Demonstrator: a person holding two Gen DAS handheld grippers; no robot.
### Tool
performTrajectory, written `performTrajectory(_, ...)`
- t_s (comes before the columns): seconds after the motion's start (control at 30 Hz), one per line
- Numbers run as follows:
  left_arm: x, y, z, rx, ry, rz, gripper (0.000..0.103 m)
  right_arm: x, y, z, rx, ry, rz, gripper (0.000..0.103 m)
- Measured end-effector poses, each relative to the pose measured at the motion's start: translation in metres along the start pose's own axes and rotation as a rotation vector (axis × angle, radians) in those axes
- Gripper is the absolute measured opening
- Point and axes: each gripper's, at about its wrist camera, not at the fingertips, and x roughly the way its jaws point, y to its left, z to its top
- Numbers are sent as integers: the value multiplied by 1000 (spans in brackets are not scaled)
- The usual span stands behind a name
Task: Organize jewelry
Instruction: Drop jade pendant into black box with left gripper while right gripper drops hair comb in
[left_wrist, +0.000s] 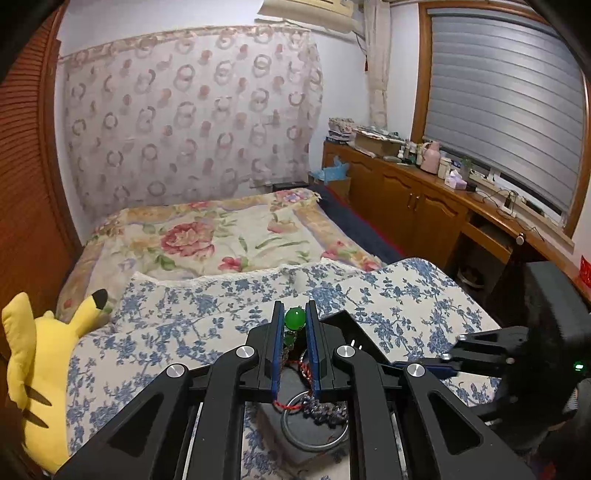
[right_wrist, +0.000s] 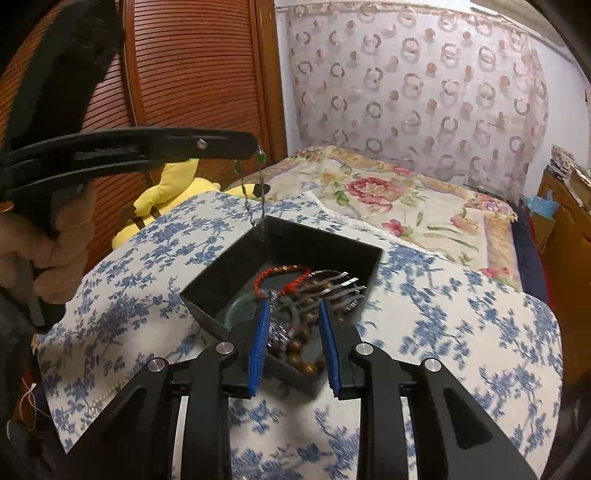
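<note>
My tongs: two, left tongs (left_wrist: 294, 345) and right tongs (right_wrist: 293, 345)
Black box (right_wrist: 314, 242): one
Red cord bracelet (right_wrist: 282, 275): one
Wooden bead strand (right_wrist: 301, 354): one
Green-bead necklace (left_wrist: 294, 318): one
Yellow plush (left_wrist: 35, 373): one

Yellow plush toy (left_wrist: 35, 373) beside blue-flowered cloth (left_wrist: 192, 314); rose-patterned blanket (left_wrist: 207, 236) behind; circle-print curtain (left_wrist: 184, 110) on wall; wooden cabinet (left_wrist: 406, 199) under shuttered window (left_wrist: 506, 99).
</note>
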Motion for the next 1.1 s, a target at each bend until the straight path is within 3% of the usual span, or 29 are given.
performTrajectory(0.33,27,-2,2,12,34,42,12,-15,-6,-14,10,-10,-8,30)
performTrajectory(0.4,27,-1,0,4,36,45,31,-16,-5,-17,13,-10,-8,30)
performTrajectory(0.57,22,-1,-6,-1,31,68,61,-22,-3,-25,27,-16,-6,30)
performTrajectory(0.63,17,0,-11,-1,25,80,68,-26,-2,-29,34,-23,-9,29)
performTrajectory(0.7,12,1,-18,-7,17,91,83,-31,0,-33,43,-34,-17,29)
performTrajectory(0.83,5,3,-32,-11,16,96,93,-38,3,-40,57,-42,-25,30)
performTrajectory(0.87,3,4,-35,-10,17,99,95,-39,4,-41,59,-41,-26,34)
performTrajectory(1.1,-12,1,-57,-6,37,90,95,-44,14,-56,61,-27,-28,37)
